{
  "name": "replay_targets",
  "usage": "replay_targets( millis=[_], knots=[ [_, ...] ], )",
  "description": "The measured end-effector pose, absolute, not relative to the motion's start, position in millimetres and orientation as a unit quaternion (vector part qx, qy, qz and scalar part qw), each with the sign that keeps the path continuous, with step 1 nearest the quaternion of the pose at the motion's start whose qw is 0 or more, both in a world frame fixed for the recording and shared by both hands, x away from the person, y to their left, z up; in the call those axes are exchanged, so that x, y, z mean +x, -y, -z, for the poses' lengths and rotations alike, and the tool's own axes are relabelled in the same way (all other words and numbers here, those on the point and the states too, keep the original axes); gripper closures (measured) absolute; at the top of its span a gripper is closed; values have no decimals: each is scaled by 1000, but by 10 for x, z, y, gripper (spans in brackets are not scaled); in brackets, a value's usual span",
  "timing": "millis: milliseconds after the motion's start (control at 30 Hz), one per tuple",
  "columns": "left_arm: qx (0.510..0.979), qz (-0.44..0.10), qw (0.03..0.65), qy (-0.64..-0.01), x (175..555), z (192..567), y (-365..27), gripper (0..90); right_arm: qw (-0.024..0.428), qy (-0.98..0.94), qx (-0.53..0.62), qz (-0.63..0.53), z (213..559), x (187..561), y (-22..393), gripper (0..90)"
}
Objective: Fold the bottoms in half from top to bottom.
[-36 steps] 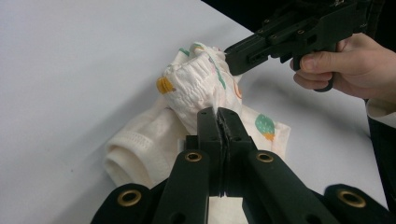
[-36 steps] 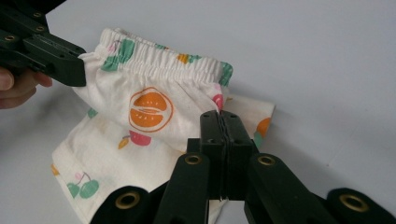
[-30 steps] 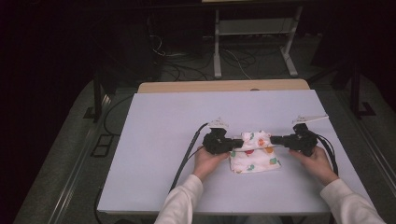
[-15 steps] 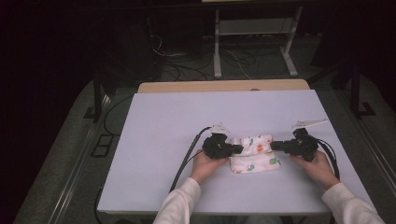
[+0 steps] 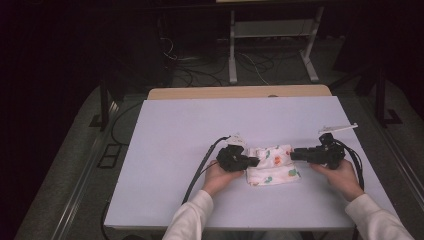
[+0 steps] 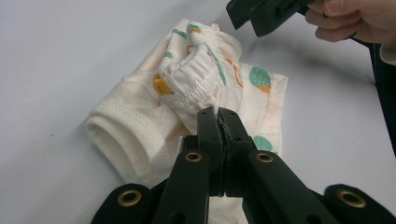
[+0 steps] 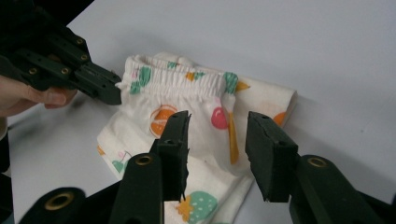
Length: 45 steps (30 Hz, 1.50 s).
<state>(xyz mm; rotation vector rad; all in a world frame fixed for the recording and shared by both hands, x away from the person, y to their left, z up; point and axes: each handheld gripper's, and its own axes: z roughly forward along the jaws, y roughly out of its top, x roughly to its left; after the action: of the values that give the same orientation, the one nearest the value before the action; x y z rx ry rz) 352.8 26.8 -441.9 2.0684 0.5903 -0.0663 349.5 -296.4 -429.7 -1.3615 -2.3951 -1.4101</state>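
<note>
Backing off toward three o'clock, the right gripper (image 5: 295, 155) is spreading its jaws, nothing between them, while the left gripper (image 5: 254, 161) is clamping the folded shorts (image 5: 274, 168) mid-table, probably anchoring them.

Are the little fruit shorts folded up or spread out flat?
Folded up. The shorts lie as a small bundle on the table, with layers stacked and the elastic waistband doubled on top.

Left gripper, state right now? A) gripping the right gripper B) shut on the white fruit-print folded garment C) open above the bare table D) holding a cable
B: in the left gripper view the left gripper has its black jaws pressed together on a fold of the white fruit-print folded garment, beside its gathered elastic band.
</note>
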Motion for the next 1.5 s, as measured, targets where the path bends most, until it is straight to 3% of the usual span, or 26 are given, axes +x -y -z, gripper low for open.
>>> replay_targets(
  millis=[33, 233, 367, 967, 1500],
  knots=[
    [846, 27, 475, -242, 3527, 4421, -266, 882, 26, 772, -438, 460, 4270, 3517, 2959, 650],
    [847, 28, 472, -242, 3526, 4430, -260, 882, 30, 776, -432, 458, 4179, 3604, 2869, 807],
    [848, 27, 471, -241, 3522, 4436, -251, 882, 26, 784, -428, 449, 4117, 3662, 2765, 880],
    [848, 29, 473, -237, 3506, 4463, -242, 882, 32, 824, -411, 388, 4093, 4062, 2162, 887],
    [851, 33, 470, -234, 3504, 4487, -223, 880, 72, 839, -415, 345, 4317, 4193, 2102, 887]
  ],
)
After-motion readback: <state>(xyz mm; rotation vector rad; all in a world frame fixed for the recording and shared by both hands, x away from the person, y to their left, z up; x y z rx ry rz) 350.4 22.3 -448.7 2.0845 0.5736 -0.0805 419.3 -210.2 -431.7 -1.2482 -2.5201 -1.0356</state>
